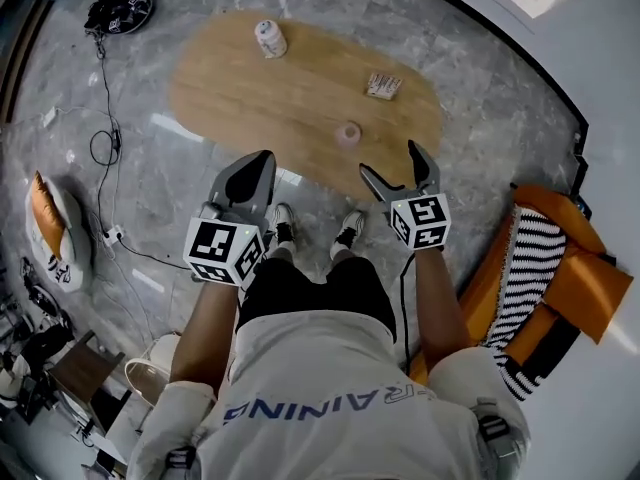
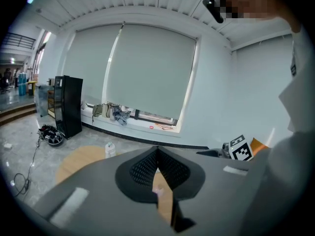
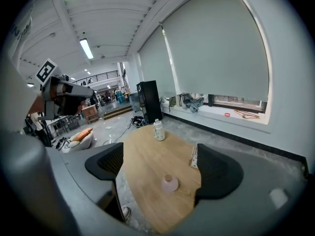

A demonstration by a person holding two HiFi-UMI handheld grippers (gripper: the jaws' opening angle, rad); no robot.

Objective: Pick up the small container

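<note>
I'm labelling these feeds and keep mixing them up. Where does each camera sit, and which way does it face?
Head view: on the person's head, looking steeply down at the wooden table; shirt, arms, shoes, left gripper and right gripper show.
Left gripper view: on the left gripper, facing the window blind; its shut jaws and the shirt's edge show.
Right gripper view: on the right gripper, facing the small pink container beyond its open jaws.
Shared: all three show the table and white bottle.
</note>
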